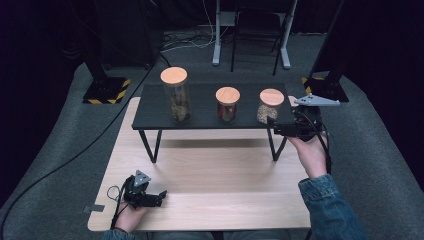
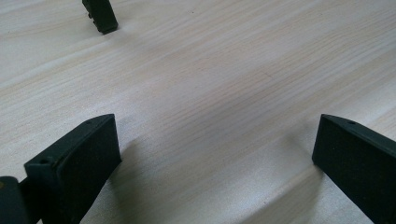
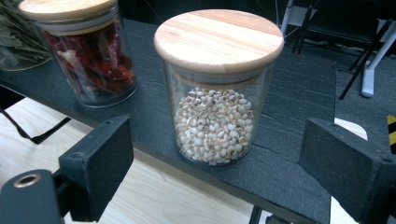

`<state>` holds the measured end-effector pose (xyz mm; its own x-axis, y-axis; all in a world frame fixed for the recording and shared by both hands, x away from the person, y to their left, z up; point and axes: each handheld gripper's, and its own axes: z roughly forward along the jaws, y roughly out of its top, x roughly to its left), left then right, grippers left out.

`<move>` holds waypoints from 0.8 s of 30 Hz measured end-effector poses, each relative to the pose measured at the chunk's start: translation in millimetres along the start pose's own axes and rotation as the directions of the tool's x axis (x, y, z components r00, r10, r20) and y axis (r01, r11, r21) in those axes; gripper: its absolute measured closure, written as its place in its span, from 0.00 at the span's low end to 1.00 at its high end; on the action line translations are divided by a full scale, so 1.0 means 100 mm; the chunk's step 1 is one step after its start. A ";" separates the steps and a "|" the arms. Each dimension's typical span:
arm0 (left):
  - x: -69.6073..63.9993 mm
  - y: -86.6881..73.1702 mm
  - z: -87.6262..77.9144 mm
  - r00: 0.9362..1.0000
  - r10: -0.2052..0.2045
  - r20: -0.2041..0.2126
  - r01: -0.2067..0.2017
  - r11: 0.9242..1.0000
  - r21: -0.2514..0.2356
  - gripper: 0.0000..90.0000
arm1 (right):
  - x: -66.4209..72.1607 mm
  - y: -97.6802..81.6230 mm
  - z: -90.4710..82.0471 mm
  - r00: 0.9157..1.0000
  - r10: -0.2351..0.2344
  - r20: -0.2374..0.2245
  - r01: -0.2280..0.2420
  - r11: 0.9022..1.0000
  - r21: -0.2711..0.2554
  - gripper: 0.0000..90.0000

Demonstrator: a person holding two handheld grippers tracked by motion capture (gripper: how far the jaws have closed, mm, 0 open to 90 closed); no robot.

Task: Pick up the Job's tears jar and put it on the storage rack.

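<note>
the right tongs (image 3: 215, 172) stand wide and empty just before the jar of pale grains (image 3: 215, 105), which sits with its wooden lid on at the right end of the dark raised shelf (image 1: 200, 102), beside the jar of red chillies (image 3: 91, 58), while the left tongs (image 2: 215, 154) rest wide apart on the tabletop (image 1: 210, 185).

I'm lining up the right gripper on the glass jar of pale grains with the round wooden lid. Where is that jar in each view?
High view: the grain jar stands rightmost on the raised black shelf, just ahead of the right gripper.
Left gripper view: light wooden tabletop between open jaws.
Right gripper view: jar centred beyond the open jaws.
Shared landmark: the red-chilli jar beside it.
</note>
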<state>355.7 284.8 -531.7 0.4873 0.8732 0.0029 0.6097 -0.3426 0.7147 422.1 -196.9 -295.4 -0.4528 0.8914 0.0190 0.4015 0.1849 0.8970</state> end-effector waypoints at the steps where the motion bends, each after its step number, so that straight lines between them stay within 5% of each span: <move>1: 0.00 0.00 0.00 1.000 0.000 0.000 0.000 1.000 0.000 0.01 | 0.00 -0.01 -0.01 1.000 -0.001 0.000 0.001 1.000 0.000 0.10; 24: 0.00 0.00 0.00 1.000 0.000 0.000 0.000 1.000 0.000 0.01 | 0.13 -0.35 -0.15 0.999 -0.007 -0.040 0.006 1.000 -0.012 0.09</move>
<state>355.7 284.8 -531.8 0.4870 0.8734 0.0028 0.6097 -0.3423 0.7149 390.2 -197.8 -320.4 -0.4867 0.8730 0.0306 0.3889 0.1852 0.9025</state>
